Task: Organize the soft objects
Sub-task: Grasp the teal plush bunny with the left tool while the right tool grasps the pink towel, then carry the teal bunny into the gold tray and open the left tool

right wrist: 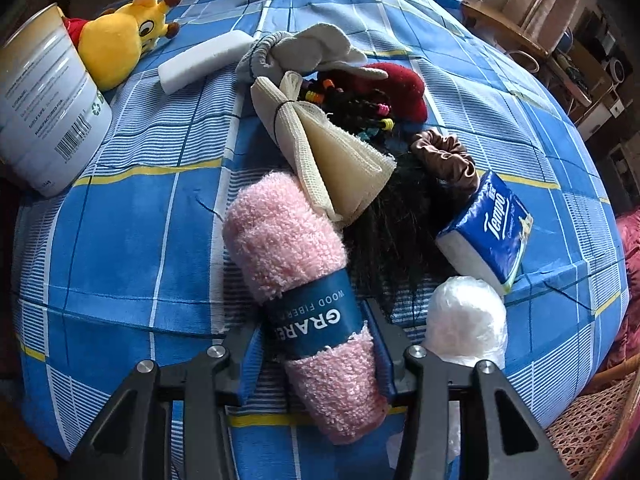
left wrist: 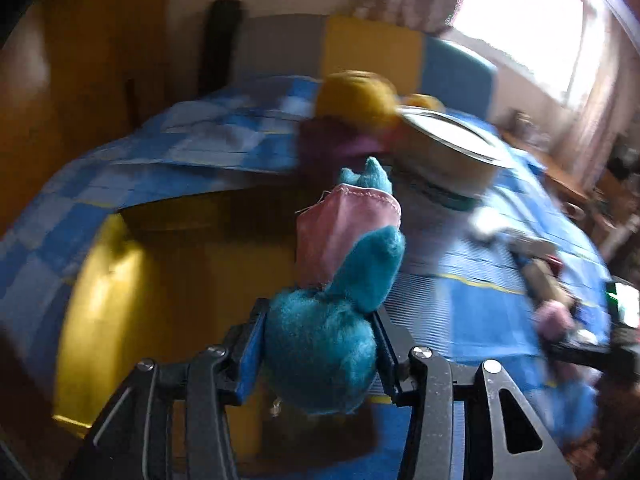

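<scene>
Left hand-held gripper clamps teal plush toy; right one grips pink towel roll.

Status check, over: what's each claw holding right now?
Left gripper clamped on teal plush toy, off the bed. Right gripper closed around pink towel roll. Dark wig alongside.

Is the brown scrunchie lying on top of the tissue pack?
No, the brown scrunchie lies on the blue checked bedcover just beside the tissue pack, touching its upper corner at most.

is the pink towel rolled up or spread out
Rolled up: the pink towel is a tight cylinder on the bed, held by a blue paper band.
</scene>
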`<action>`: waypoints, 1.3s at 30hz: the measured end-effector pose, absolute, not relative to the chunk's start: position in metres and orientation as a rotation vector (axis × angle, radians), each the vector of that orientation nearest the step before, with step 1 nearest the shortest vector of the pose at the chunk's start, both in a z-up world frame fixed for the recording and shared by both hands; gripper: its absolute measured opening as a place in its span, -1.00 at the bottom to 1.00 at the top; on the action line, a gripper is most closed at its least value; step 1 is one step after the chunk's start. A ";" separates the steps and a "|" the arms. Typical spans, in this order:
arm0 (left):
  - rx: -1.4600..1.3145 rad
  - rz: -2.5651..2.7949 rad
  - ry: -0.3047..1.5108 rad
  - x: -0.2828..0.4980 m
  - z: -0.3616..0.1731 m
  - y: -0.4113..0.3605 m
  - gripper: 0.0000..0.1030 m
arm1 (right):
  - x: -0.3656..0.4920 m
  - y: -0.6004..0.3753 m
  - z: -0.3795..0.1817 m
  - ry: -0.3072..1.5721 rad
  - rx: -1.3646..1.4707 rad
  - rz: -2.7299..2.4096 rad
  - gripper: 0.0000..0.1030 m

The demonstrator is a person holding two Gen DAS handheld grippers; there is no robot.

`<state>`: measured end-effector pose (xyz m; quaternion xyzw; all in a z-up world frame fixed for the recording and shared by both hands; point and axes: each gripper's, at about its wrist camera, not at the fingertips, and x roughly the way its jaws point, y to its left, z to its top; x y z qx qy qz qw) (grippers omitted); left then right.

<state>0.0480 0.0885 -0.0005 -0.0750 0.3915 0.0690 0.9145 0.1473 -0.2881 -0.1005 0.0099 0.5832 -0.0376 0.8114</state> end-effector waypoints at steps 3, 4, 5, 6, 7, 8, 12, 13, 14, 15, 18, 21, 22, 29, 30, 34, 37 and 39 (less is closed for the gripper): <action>-0.165 0.254 0.841 0.051 -0.011 0.113 0.00 | 0.148 -0.291 -0.102 1.245 0.035 -0.087 -0.08; -0.171 0.286 0.856 0.053 -0.016 0.121 0.00 | 0.148 -0.291 -0.102 1.245 0.038 -0.089 -0.08; -0.175 0.308 0.868 0.054 -0.020 0.128 0.02 | 0.149 -0.291 -0.101 1.245 0.033 -0.090 -0.08; -0.177 0.323 0.873 0.054 -0.022 0.133 0.06 | 0.149 -0.292 -0.101 1.243 0.024 -0.090 -0.08; -0.184 0.344 0.879 0.054 -0.025 0.138 0.06 | 0.148 -0.293 -0.102 1.238 0.019 -0.090 -0.09; -0.190 0.360 0.882 0.053 -0.026 0.143 0.09 | 0.148 -0.292 -0.102 1.233 0.013 -0.091 -0.09; -0.221 0.382 0.884 0.055 -0.029 0.152 0.24 | 0.147 -0.292 -0.102 1.214 -0.021 -0.091 -0.19; -0.232 0.383 0.877 0.052 -0.027 0.154 0.31 | 0.146 -0.292 -0.101 1.197 -0.027 -0.089 -0.21; -0.229 0.388 0.868 0.048 -0.025 0.151 0.45 | 0.146 -0.292 -0.101 1.194 -0.025 -0.089 -0.22; -0.227 0.390 0.857 0.048 -0.024 0.153 0.52 | 0.147 -0.293 -0.100 1.194 -0.021 -0.088 -0.24; -0.225 0.381 0.819 0.040 -0.012 0.157 0.66 | 0.148 -0.289 -0.087 1.172 0.007 -0.032 -0.26; -0.246 0.329 0.797 0.034 -0.001 0.157 0.67 | 0.152 -0.279 -0.071 1.137 0.017 0.044 -0.26; -0.246 0.314 0.790 0.031 0.002 0.155 0.67 | 0.155 -0.275 -0.064 1.121 0.018 0.070 -0.26; -0.230 0.248 0.763 0.017 0.016 0.143 0.68 | 0.197 -0.239 -0.012 1.014 0.008 0.126 -0.26; -0.223 0.244 0.759 0.015 0.017 0.142 0.68 | 0.202 -0.233 -0.004 0.995 0.014 0.123 -0.26; -0.200 0.226 0.745 0.010 0.021 0.135 0.73 | 0.234 -0.213 0.036 0.899 0.062 0.119 -0.26; -0.191 0.212 0.743 0.006 0.022 0.132 0.73 | 0.254 -0.192 0.066 0.841 0.063 0.129 -0.26; -0.184 0.206 0.741 0.005 0.022 0.131 0.73 | 0.265 -0.176 0.081 0.814 0.053 0.150 -0.26</action>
